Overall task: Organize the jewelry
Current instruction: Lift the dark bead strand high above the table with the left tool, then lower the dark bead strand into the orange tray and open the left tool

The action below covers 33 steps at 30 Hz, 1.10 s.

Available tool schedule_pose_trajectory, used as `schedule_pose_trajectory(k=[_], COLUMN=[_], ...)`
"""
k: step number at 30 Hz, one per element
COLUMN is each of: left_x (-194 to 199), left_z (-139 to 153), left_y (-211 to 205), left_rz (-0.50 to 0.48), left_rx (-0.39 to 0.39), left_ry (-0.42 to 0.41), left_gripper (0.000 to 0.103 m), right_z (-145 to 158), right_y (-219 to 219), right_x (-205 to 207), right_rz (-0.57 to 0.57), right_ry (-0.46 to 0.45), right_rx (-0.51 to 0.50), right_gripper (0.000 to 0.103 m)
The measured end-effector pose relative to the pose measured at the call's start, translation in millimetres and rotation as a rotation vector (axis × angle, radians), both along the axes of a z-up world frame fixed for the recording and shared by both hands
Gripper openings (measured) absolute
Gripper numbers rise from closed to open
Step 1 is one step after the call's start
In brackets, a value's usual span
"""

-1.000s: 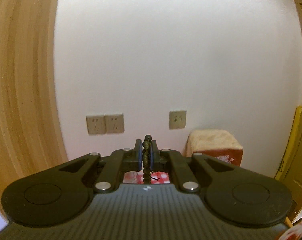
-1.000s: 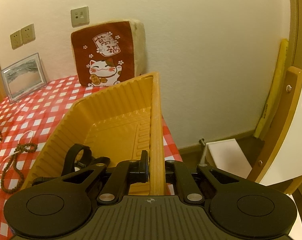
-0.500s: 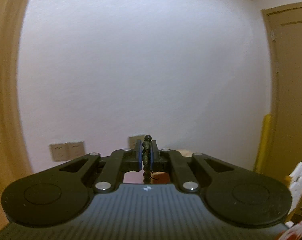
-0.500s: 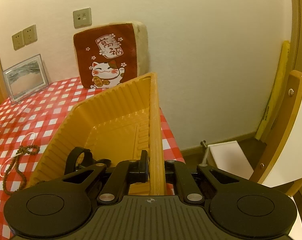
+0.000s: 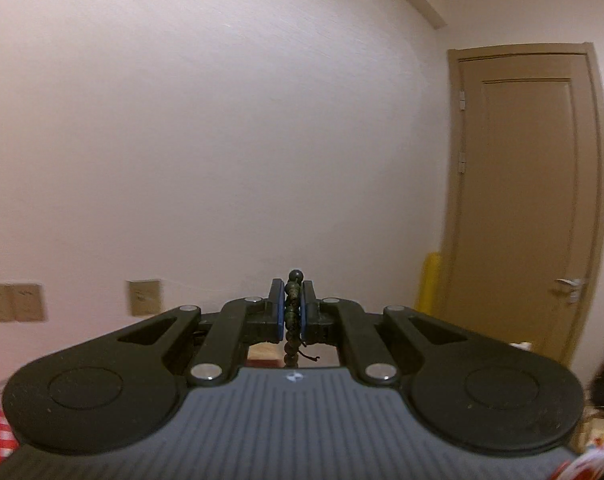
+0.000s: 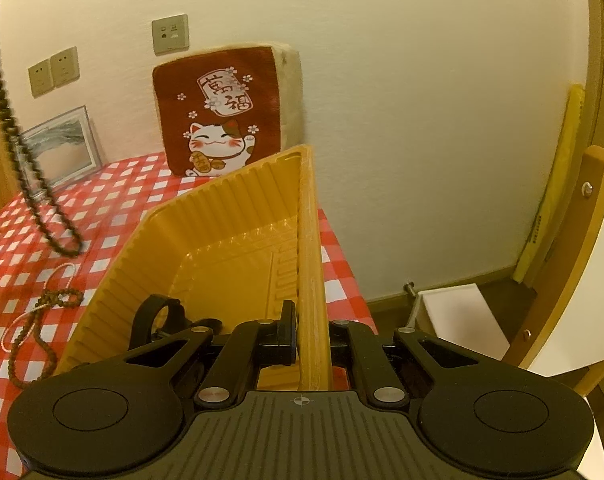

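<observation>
Since a sec ago the left wrist view has swung right: the wall sockets [image 5: 14,302] that sat mid-frame are now at the far left edge, the cat cushion has dropped out of that view, and a brown door [image 5: 529,208] has come in on the right. In the right wrist view a dark bead string [image 6: 10,120] now hangs in the air at far left; before, only a bit of it showed by the desk edge. The right gripper hasn't budged.

Left gripper [image 5: 293,306]: jaws nearly closed, blue pads pinching the dark bead string [image 5: 293,312], beads poking above and trailing below the pads. Behind it plain white wall, a yellow strip [image 5: 431,280] beside the door frame, door handle at right.

Right wrist view, L to R: the hanging string's lower loop sits just over the desk [image 6: 150,184], which wears a red-and-white checked cloth. A framed picture [image 6: 58,148] leans on the wall at the desk's back-left. A brown bead necklace [image 6: 34,332] w/ a white cord lies flat on the cloth, just left of the tray. Lucky-cat cushion [image 6: 222,116] stands against the wall behind. The yellow ribbed tray [image 6: 222,248] is tilted, one long side raised; a black ring-shaped item [image 6: 158,316] lies inside near the front. Right gripper [image 6: 309,336]: jaws clamped tight on the tray's right wall. Further right: white box [image 6: 457,320] on the floor, wooden chair frame [image 6: 569,264].
</observation>
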<state>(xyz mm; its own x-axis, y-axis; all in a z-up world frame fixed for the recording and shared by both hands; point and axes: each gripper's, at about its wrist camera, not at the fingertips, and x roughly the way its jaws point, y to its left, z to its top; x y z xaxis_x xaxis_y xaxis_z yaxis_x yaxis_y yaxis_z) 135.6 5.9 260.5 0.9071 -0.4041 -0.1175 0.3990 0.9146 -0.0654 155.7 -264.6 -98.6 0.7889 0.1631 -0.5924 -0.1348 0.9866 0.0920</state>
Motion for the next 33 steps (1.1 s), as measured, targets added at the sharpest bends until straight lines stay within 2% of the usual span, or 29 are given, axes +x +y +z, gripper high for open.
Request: schedule_pose_trajectory(k=[8,18,25,33], left_x=[26.5,52.7,70.1,86.2], left_z=[-20.6,-56.7,-113.5,-201.6], left_y=[-33.7,-64.9,-76.5,-79.8], left_rz=[-0.137,-0.229,-0.254,-0.209], left_rx=[-0.057,-0.123,-0.16,-0.203], left_ry=[0.09,0.237,0.414,0.637], left_gripper=[0.006,0.006,0.006,0.006], right_z=[0.1,-0.9,-0.6,-1.1], right_y=[-0.3,-0.2,-0.3,0.6], right_x=[-0.7,0.4,0.4,1.5], right_rz=[0.006,0.007,0.005,0.002], right_ry=[0.0,0.002,0.003,0.009], right_rx=[-0.002,0.0,0.002,0.004], right_gripper=[0.006,0.006,0.006,0.006])
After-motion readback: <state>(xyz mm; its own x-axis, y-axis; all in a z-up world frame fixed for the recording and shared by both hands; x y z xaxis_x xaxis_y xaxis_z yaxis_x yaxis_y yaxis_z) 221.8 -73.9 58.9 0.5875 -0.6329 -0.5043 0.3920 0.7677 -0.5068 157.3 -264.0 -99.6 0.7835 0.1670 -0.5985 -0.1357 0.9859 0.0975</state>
